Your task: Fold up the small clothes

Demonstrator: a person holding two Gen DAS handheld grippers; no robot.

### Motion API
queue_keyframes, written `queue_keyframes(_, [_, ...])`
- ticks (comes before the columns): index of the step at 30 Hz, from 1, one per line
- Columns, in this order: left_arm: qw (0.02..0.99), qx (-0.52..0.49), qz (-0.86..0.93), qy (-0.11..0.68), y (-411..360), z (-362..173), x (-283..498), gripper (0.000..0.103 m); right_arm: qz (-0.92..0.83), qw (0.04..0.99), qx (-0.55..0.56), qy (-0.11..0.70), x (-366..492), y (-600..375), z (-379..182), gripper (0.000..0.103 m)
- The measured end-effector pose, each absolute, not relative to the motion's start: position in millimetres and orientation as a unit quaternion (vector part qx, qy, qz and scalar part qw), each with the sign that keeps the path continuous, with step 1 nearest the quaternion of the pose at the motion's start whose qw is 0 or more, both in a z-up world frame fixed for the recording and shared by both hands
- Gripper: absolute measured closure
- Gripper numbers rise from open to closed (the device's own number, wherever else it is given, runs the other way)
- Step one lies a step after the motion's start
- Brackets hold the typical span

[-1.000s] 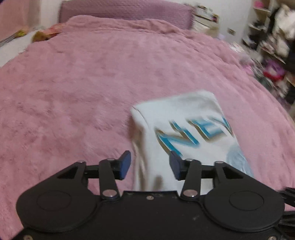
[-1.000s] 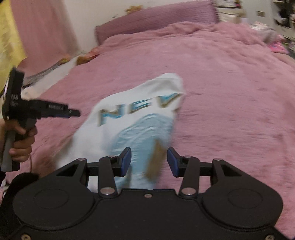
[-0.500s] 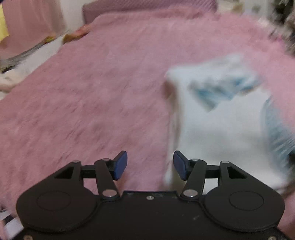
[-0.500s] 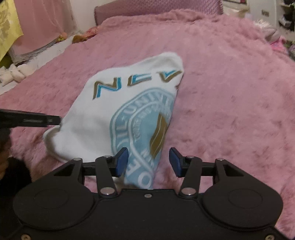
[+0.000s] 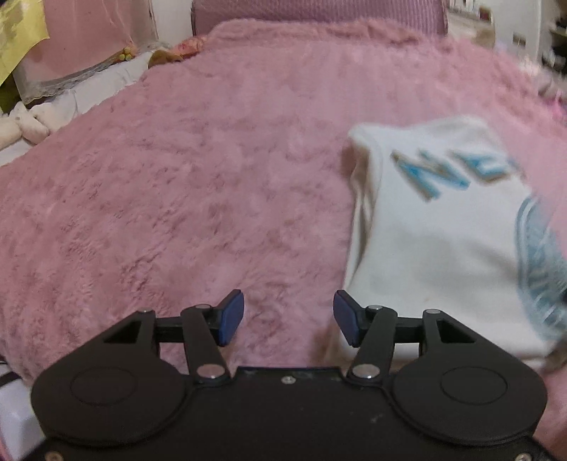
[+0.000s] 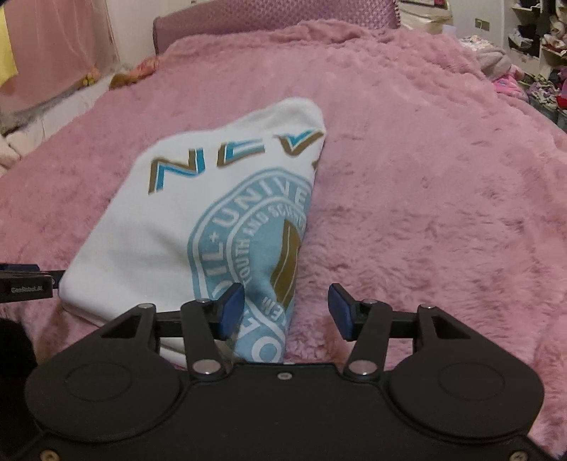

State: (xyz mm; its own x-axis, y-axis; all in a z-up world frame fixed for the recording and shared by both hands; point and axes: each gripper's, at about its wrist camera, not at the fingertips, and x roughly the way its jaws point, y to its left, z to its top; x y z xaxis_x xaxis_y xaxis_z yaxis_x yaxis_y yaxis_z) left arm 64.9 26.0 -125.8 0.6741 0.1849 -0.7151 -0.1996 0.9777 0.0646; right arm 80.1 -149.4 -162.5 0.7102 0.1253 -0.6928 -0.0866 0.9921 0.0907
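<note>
A folded white T-shirt [image 6: 184,220] with blue and gold lettering and a light blue round emblem lies on the pink fluffy bedspread [image 6: 425,212]. It also shows in the left wrist view [image 5: 443,241], to the right. My left gripper [image 5: 287,317] is open and empty over the bedspread, just left of the shirt's near left edge. My right gripper [image 6: 286,310] is open and empty over the shirt's near right folded edge. The left gripper's tip [image 6: 24,282] shows at the left edge of the right wrist view, beside the shirt.
The bedspread [image 5: 177,212] covers the whole bed up to a purple headboard [image 6: 276,14]. Pink curtains [image 5: 88,35] and soft toys [image 5: 24,124] lie at the left. Cluttered shelves and clothes [image 6: 531,53] stand at the right.
Both grippers have pulled back from the shirt and steadied. The left gripper has shifted left, so the shirt now sits to its right. The shirt lies flat and still.
</note>
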Motion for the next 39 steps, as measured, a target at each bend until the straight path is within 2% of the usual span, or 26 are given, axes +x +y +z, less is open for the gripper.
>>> queue_keyframes(2, [0.917, -0.012, 0.092, 0.388, 27, -130, 68, 0.044, 0.06, 0.927, 0.026, 0.369, 79, -146, -161, 0.053])
queue_keyframes(6, [0.891, 0.004, 0.087, 0.445, 13, -168, 92, 0.036, 0.054, 0.922, -0.002, 0.382, 88, -133, -173, 0.053])
queue_keyframes(11, [0.898, -0.032, 0.092, 0.429, 22, -138, 91, 0.038, 0.056, 0.906, 0.014, 0.42, 101, -136, -198, 0.05])
queue_keyframes(16, [0.924, -0.041, 0.083, 0.371, 18, -102, 105, 0.038, 0.051, 0.921, 0.038, 0.384, 100, -148, -161, 0.051])
queue_keyframes(19, [0.918, -0.021, 0.08, 0.388, 18, -118, 136, 0.037, 0.046, 0.935, 0.036, 0.35, 116, -145, -146, 0.051])
queue_keyframes(23, [0.891, -0.004, 0.1, 0.442, 24, -163, 167, 0.035, 0.027, 0.93, 0.014, 0.367, 153, -136, -163, 0.05])
queue_keyframes(27, [0.902, -0.034, 0.105, 0.417, 35, -146, 165, 0.037, 0.028, 0.924, 0.065, 0.377, 156, -151, -186, 0.045])
queue_keyframes(33, [0.927, -0.045, 0.087, 0.361, 35, -113, 191, 0.037, 0.019, 0.939, 0.07, 0.336, 160, -160, -148, 0.046])
queue_keyframes(36, [0.927, -0.037, 0.068, 0.366, 27, -127, 214, 0.037, 0.018, 0.942, 0.053, 0.332, 178, -157, -144, 0.046])
queue_keyframes(39, [0.904, -0.063, 0.059, 0.418, 43, -157, 237, 0.035, 0.017, 0.937, 0.041, 0.347, 201, -154, -154, 0.046])
